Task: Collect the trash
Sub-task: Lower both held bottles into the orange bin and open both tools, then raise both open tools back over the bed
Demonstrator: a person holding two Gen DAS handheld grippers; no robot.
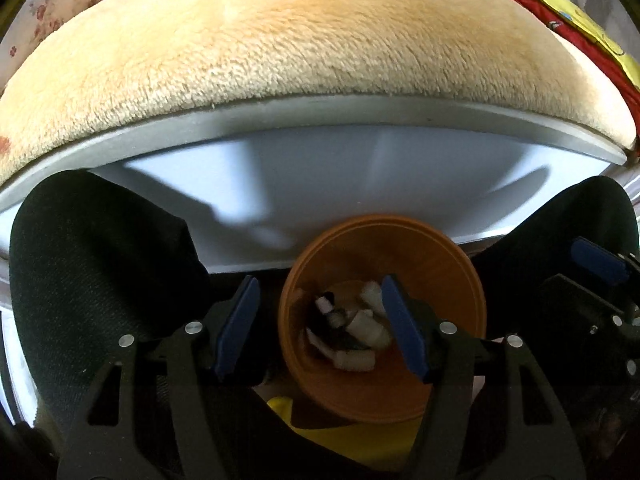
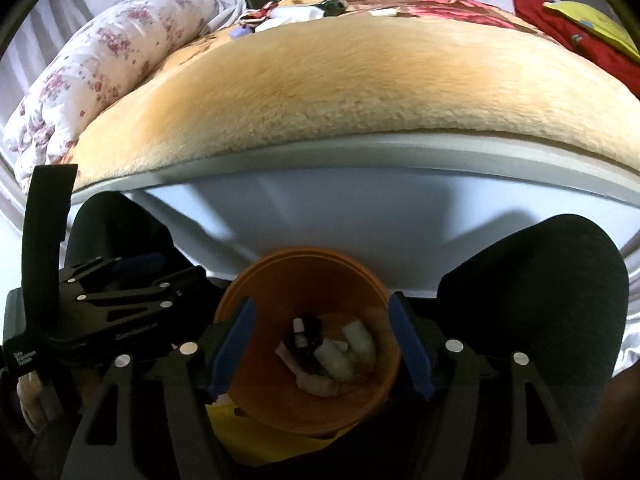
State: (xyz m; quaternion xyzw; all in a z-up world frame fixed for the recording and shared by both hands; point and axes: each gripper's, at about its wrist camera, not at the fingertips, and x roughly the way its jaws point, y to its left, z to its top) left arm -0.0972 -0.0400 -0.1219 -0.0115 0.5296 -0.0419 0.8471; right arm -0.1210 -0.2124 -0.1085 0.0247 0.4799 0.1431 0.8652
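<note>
Here, a bed (image 2: pixel 320 92) covered by a plush tan blanket (image 1: pixel 304 52) is seen filling the upper part of both wrist views, with its pale grey frame edge (image 1: pixel 320 110) curving beneath the blanket. A floral quilt roll (image 2: pixel 100 68) is seen lying at the bed's left side, and red and yellow cloth (image 2: pixel 576 32) at its right. Below the frame, an orange bin (image 2: pixel 256 400) is seen standing upright, flanked by dark trouser-clad knees (image 1: pixel 92 248). Inside the bin, crumpled white trash pieces (image 2: pixel 348 350) are seen lying at the bottom, together with a small dark item that cannot be made out. The left claw (image 1: pixel 320 330) is held spread apart with nothing between its blue pads (image 1: pixel 236 328), its right pad over the bin's mouth. The right claw (image 2: pixel 320 348) is likewise held wide and empty above the bin.
</note>
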